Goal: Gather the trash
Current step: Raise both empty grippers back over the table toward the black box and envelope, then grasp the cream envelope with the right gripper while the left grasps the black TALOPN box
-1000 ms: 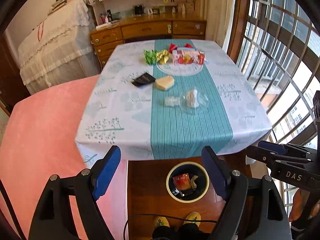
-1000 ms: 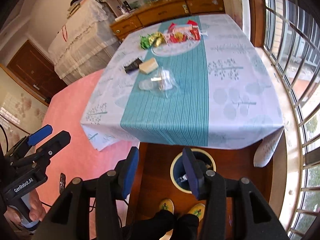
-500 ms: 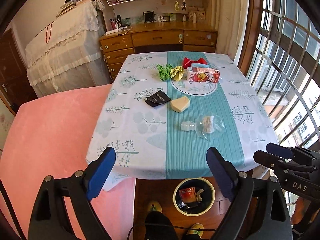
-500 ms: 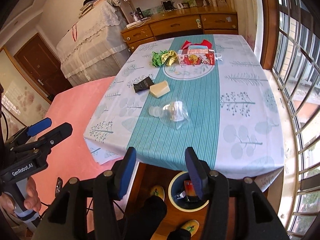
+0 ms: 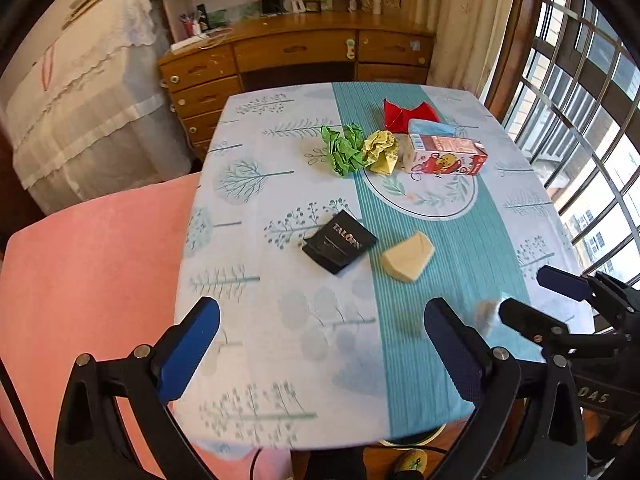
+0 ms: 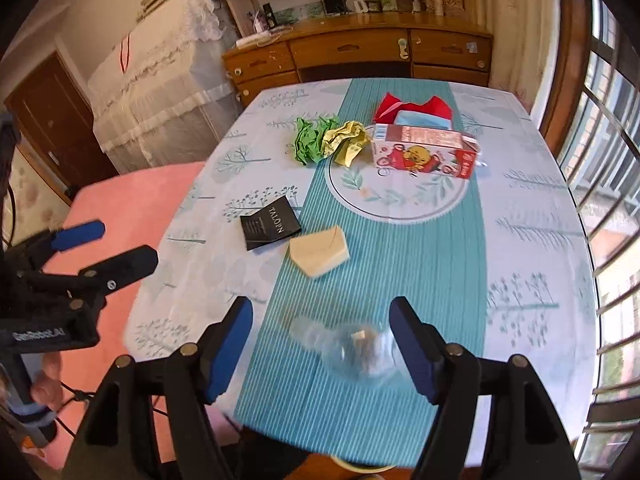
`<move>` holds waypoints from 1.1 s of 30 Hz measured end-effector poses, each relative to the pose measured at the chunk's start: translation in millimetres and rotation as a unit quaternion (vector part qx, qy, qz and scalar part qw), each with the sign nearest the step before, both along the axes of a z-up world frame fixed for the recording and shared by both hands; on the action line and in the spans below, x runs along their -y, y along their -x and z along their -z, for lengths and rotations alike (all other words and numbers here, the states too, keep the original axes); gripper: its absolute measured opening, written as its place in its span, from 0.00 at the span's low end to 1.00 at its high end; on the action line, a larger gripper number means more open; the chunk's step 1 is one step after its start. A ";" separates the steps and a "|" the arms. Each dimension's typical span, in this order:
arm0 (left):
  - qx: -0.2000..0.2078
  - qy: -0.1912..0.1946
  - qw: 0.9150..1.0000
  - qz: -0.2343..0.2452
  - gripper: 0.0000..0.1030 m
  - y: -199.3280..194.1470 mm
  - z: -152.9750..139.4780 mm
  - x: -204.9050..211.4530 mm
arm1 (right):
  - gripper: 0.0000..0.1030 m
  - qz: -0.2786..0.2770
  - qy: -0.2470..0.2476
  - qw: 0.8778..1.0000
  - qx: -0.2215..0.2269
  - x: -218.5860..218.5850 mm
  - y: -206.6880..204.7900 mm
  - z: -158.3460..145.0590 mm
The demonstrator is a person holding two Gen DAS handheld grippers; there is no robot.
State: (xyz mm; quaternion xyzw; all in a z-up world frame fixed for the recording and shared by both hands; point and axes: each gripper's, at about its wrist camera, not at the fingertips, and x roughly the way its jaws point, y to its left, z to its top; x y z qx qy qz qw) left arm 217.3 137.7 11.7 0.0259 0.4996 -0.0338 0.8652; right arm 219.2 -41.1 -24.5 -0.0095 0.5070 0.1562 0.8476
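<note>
Clear plastic, crumpled into a bottle-like lump (image 6: 352, 346), lies on the teal stripe of the counter (image 6: 520, 216) near its front edge, directly between the blue fingers of the right hand-held gripper (image 6: 320, 346), a shade toward its 1 o'clock; its long axis runs roughly 9 to 3 o'clock, across the gap between the fingers. That gripper's jaws are opening and nothing is pressed between the pads, so the wrapper looks free. The left hand-held gripper (image 5: 320, 350) hangs over the pale part of the cloth with jaws opening wide and nothing in them; from it the plastic (image 5: 486, 314) shows only as a blur at 3 o'clock, making the right hand clearly the nearer. Further out, at 11 o'clock of the right gripper, sit a cream wedge (image 6: 320, 255) and a black packet (image 6: 270, 227); beyond, at 12 o'clock, green crumpled paper (image 6: 312, 140), yellow crumpled paper (image 6: 348, 142) and a red cartoon carton (image 6: 424, 152). A second ago both grippers hung back over a bin on the floor, narrower; both have since swung in over the counter, and the bin has dropped almost out of view.
</note>
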 end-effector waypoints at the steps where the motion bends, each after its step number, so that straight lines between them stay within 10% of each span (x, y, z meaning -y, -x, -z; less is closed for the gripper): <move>1: -0.006 0.000 1.000 0.006 0.98 -10.3 5.4 -3.5 | 0.72 -0.009 0.018 1.000 0.000 -8.9 -9.9 8.9; 18: -0.096 0.006 0.991 0.089 0.98 -96.4 85.5 -20.3 | 0.73 -0.004 0.105 0.993 -0.058 -54.2 -72.4 100.8; 33: -0.139 -0.004 0.979 0.146 0.98 -135.7 125.9 17.5 | 0.60 0.066 0.090 0.992 -0.064 -28.3 -81.5 97.6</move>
